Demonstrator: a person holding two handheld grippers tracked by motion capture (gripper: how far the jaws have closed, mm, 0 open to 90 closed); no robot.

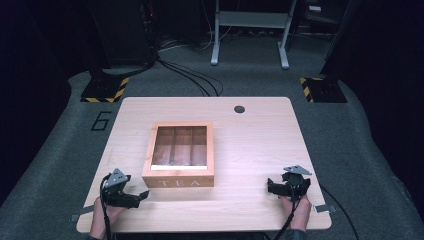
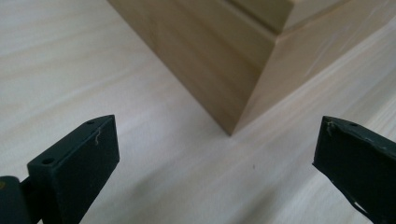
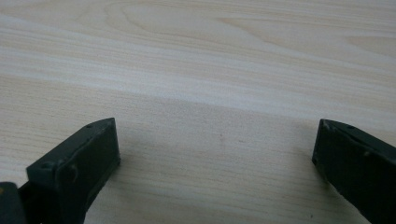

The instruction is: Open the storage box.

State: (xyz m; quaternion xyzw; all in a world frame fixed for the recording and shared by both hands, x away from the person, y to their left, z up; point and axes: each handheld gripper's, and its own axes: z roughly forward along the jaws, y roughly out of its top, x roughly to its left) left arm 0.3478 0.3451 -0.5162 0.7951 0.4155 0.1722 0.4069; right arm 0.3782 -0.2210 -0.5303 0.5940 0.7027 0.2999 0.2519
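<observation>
From the high view I count one wooden tea box [image 1: 179, 155] on the counter [image 1: 260, 145], sitting a little toward nine o'clock of the counter's middle, its lid closed flat with a clear pane through which I make out three compartments side by side; the front wall facing me carries the letters TEA. I cannot tell through the glare on the pane whether anything lies in those compartments. I have two sets of tongs in play. The left tongs [image 1: 142, 195] rest low at about seven o'clock of the box, near its front left corner, tips pointing toward three o'clock; in the left gripper view the left tongs [image 2: 215, 154] stand wide apart with nothing between them, and that one box corner [image 2: 224, 56] sits just ahead of the gap, not touching either jaw. The right tongs [image 1: 270, 186] rest at about four o'clock of the box, well apart from it, near the counter's front right corner; in the right gripper view the right tongs [image 3: 215, 149] are likewise spread wide over bare wood grain, holding nothing. One dark round hole [image 1: 239, 109] marks the counter at one o'clock of the box, near the far edge. One hand holds each set of tongs at the near edge.
</observation>
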